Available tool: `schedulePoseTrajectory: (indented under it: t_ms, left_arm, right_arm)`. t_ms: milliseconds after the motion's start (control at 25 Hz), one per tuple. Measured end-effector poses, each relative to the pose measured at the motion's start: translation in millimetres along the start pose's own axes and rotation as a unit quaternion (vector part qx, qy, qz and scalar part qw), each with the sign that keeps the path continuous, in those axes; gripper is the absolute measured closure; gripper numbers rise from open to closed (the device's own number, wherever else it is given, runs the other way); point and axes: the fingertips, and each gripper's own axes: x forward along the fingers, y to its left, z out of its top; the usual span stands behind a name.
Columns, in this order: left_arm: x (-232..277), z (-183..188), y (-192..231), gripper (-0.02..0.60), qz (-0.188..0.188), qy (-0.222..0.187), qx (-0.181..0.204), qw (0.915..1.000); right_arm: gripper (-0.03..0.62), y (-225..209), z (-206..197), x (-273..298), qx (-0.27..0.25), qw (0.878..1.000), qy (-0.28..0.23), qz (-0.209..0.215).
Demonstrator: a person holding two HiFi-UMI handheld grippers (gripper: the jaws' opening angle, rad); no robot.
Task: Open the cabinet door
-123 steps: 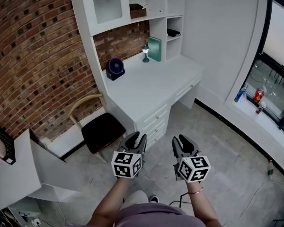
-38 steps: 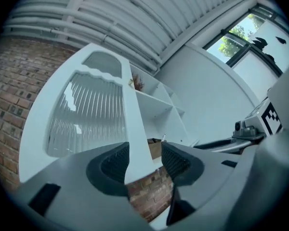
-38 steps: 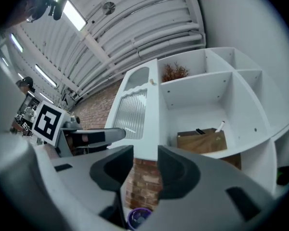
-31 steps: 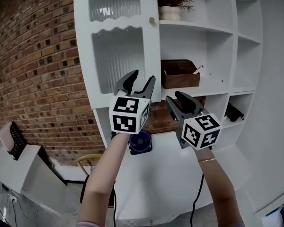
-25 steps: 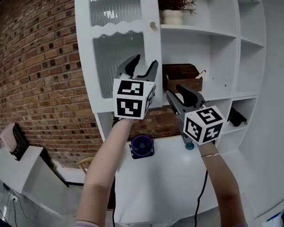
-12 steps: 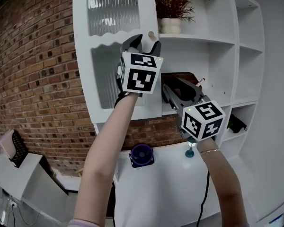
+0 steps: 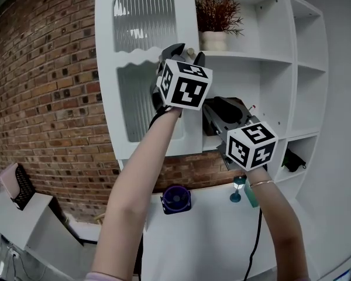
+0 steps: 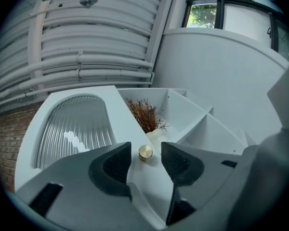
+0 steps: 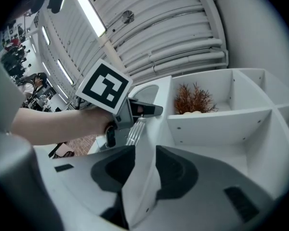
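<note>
The left gripper is hovering at the cabinet door, high on its right edge. Its jaws are spread, with the small gold knob sitting between them and touching neither pad. The door is white with ribbed glass panels, and it is hanging on the left side of a white shelf unit above the desk.

Lower down, the right gripper is pointing at the same free edge of the door. The edge is standing between its pads, and the jaws are closing on it.

In the top compartment just right of the knob, a white pot is holding a dry reddish plant. One compartment down, a brown box is showing only a sliver behind the right gripper. A dark object is lying in the low right compartment; what it is I cannot tell.

Along the desk's back edge, a small purple fan is standing left of a little teal lamp and a teal book.
</note>
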Motion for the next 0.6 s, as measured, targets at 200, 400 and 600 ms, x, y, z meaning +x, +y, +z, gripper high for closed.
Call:
schedulePoseTrajectory:
  t_ms: [200, 400, 600]
  left_arm:
    - [5, -3, -1, 0.414, 0.011, 0.011, 0.005, 0.9999]
    - [6, -6, 2, 0.477, 0.028, 0.013, 0.011, 0.9995]
    - [5, -6, 1, 0.496, 0.024, 0.017, 0.000, 0.9996]
  right_arm:
    - [0.474, -2, 2, -1, -0.002, 1.000, -0.001, 0.000]
    - [0.469, -2, -6, -4, 0.005, 1.000, 0.007, -0.003]
    - [0.456, 2, -22, -5, 0.017, 1.000, 0.024, 0.002]
